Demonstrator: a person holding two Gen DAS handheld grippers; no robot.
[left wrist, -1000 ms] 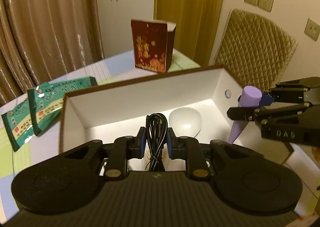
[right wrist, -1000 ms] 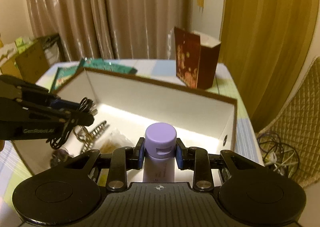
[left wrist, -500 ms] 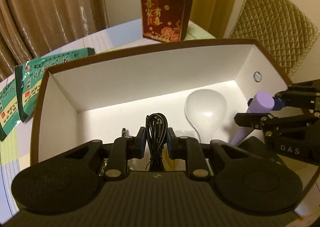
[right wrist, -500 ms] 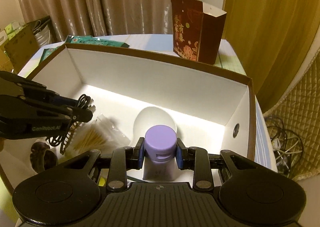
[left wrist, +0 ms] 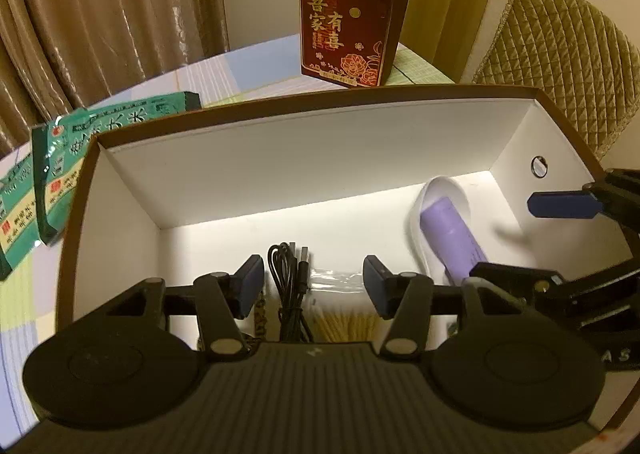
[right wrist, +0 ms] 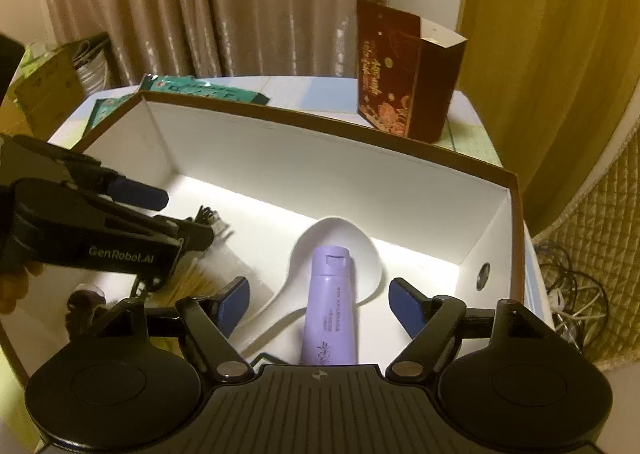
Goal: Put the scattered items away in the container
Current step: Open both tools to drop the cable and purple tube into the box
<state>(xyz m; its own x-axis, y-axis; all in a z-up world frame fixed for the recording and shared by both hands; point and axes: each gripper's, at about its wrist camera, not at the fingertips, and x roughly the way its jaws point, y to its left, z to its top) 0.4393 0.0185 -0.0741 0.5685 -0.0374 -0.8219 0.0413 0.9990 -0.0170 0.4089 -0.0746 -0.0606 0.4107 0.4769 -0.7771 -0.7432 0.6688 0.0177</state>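
While opening — both jaws clear, cable (left wrist: 289, 286) & tube (right wrist: 330, 306) in box (left wrist: 320, 158)

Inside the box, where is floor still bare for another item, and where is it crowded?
Bare: box floor along the far wall, between cable and white spoon. Crowded: near-left corner with cable and sticks; purple tube lies on the spoon.

Black tongs (right wrist: 318, 300), blue pads (right wrist: 236, 304), ribbed housing, "GenRobot.AI" lettering.

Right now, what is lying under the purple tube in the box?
The purple tube lies on a white spoon, its cap end in the bowl. The tube covers the middle of the bowl; the handle runs out to the left. The box floor beneath stays hidden.
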